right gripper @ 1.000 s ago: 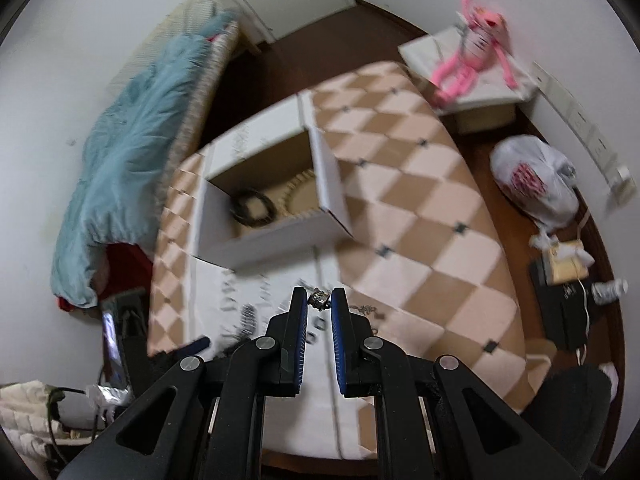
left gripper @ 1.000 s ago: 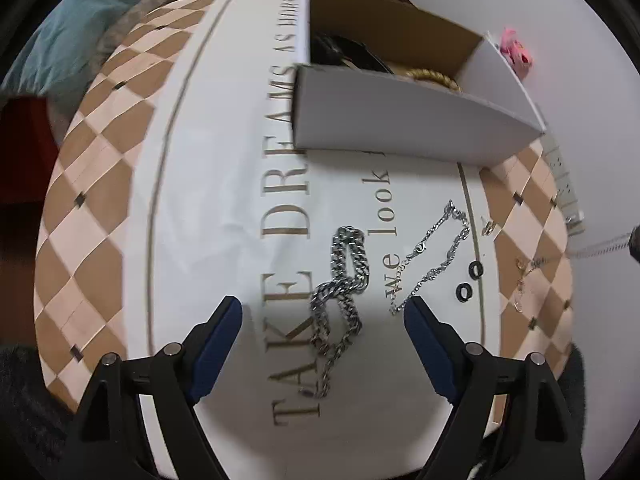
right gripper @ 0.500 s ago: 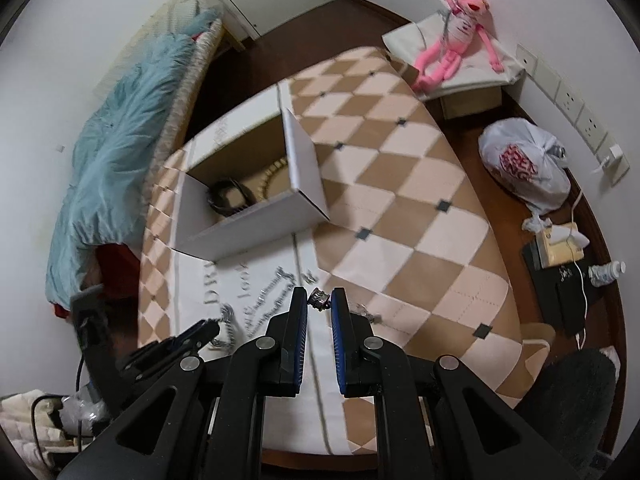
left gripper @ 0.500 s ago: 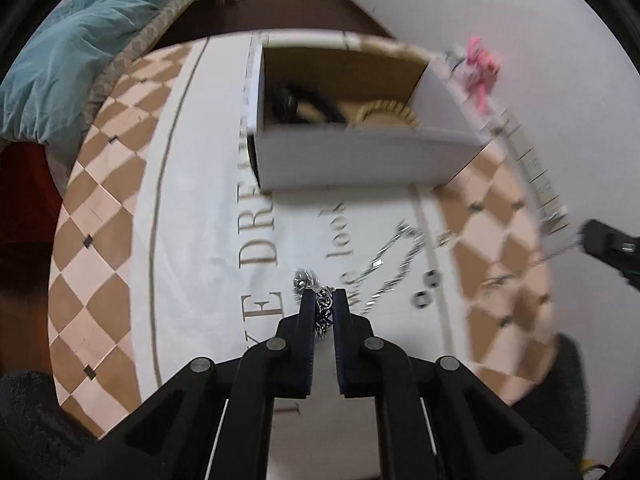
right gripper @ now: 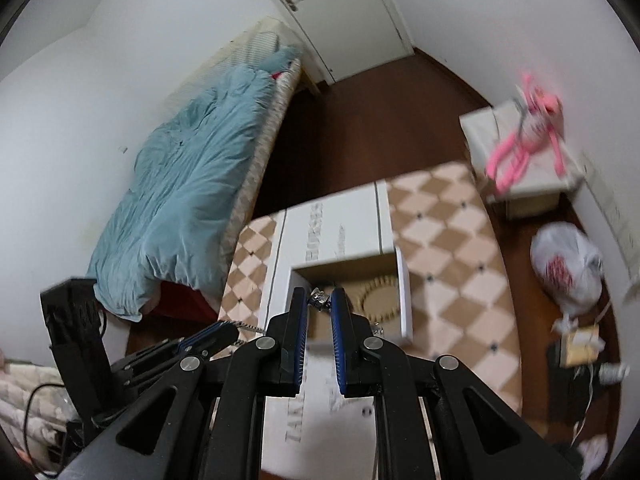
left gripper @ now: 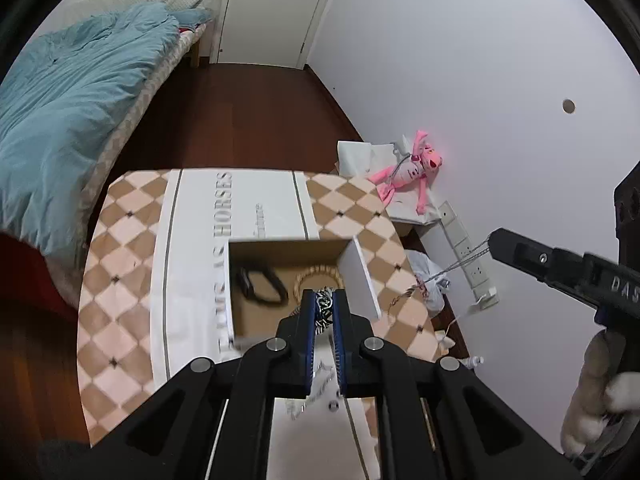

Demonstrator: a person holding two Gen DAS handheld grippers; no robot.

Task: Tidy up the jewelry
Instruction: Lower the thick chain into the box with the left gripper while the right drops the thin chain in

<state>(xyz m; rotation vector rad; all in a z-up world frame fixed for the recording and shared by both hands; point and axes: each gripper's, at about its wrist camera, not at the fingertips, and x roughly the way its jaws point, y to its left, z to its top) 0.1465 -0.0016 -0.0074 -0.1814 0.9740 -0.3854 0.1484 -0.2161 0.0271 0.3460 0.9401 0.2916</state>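
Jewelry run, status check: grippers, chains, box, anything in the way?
Left gripper shut on chunky chain. Right gripper shut on thin chain. Both hang above the open box. Nothing in the way.

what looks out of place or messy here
A thin chain and small rings lie loose on the table, outside the box. The left gripper and right gripper each pinch a chain.
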